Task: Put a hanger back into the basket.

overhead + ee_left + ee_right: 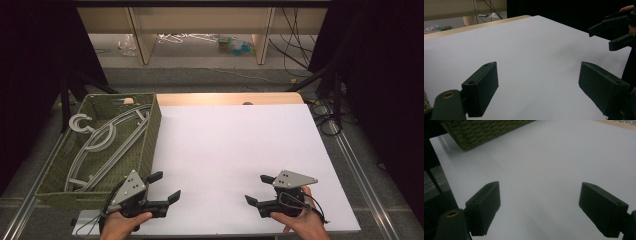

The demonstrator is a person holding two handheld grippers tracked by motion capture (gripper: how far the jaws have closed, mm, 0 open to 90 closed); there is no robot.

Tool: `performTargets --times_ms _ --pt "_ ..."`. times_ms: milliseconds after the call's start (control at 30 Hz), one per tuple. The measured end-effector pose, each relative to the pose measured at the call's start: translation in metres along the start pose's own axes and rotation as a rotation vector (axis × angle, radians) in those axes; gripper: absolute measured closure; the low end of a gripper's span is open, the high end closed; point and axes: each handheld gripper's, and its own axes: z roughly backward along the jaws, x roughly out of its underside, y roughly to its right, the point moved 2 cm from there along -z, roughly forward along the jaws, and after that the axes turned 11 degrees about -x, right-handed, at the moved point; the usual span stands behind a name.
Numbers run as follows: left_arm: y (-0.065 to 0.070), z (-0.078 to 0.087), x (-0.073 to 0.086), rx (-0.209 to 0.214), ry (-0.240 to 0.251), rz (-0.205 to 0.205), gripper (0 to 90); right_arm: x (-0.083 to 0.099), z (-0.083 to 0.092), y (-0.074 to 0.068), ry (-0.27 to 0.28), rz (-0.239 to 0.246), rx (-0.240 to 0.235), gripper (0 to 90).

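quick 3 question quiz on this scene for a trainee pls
1. True or false: the left gripper holds a hanger.
2. Where do the grey hangers lie? A on the white table top B in the green woven basket C on the floor
3. How do the right gripper's jaws stand?

Key:
1. False; its jaws are apart with nothing between them.
2. B
3. Open, over the bare white table top.

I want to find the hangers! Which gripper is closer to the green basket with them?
The left gripper. It sits right beside the basket of grey hangers, fingers open, while the right gripper rests far across the white table.
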Motion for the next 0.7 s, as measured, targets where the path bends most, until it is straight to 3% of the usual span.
performTargets --times_ms 67,167,500,533,633,700 --pt "-0.0004 -0.0009 0.0006 0.007 0.007 -0.002 16.0 -0.0009 0.0012 0.0021 0.030 0.016 0.025 18.1" --pt "-0.0005 -0.0006 0.0009 0.006 0.005 0.002 16.0 -0.0009 0.0026 0.0025 0.042 -0.009 0.023 17.7" --pt "0.0002 -0.0003 0.0013 0.000 -0.007 -0.004 16.0 -0.0004 0.0019 0.0037 0.052 -0.016 0.020 17.5" --pt "-0.0009 -0.0004 0.0010 0.006 -0.005 -0.026 16.0 -0.0004 0.0019 0.0038 0.053 -0.017 0.019 17.5" --pt "-0.0004 -0.0011 0.0012 0.005 -0.004 -0.031 16.0 -0.0003 0.0019 0.0044 0.052 -0.017 0.022 17.5" --pt "0.0010 -0.0019 0.0024 -0.001 -0.006 -0.015 16.0 -0.0002 0.0019 0.0044 0.051 -0.020 0.020 17.5"
